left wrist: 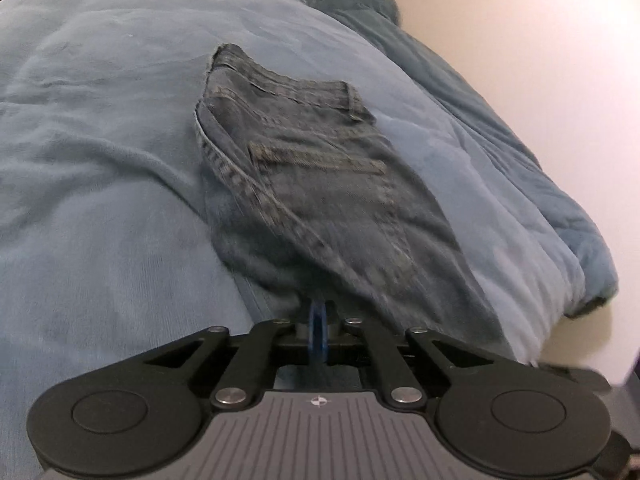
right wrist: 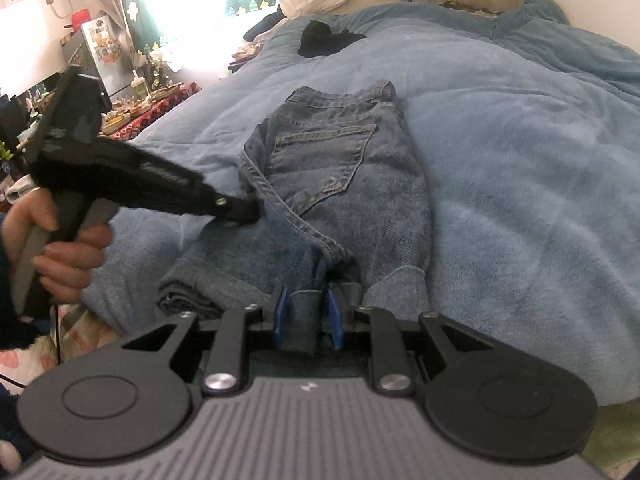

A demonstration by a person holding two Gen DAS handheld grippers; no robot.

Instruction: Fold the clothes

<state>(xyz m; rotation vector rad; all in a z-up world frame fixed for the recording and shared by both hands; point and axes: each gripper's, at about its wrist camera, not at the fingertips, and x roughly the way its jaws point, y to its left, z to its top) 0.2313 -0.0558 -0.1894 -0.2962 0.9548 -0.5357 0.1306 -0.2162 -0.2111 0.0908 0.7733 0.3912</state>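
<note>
A pair of blue jeans point(left wrist: 312, 184) lies folded lengthwise on the blue blanket point(left wrist: 100, 160), waistband at the far end. My left gripper point(left wrist: 318, 320) has its blue pads pressed together at the near edge of the denim. In the right wrist view the jeans point(right wrist: 340, 168) show a back pocket facing up. A hand point(right wrist: 60, 240) holds the left gripper point(right wrist: 246, 212), whose tip meets the jeans' left seam. My right gripper point(right wrist: 307, 316) is shut on a fold of denim from the leg end, which stands between its blue pads point(right wrist: 280, 312).
A black garment point(right wrist: 324, 40) lies at the far end of the bed. A cluttered table point(right wrist: 152, 108) stands left of the bed below a bright window. The white wall point(left wrist: 540, 60) runs along the bed's right side. The blanket point(right wrist: 520, 160) spreads wide to the right.
</note>
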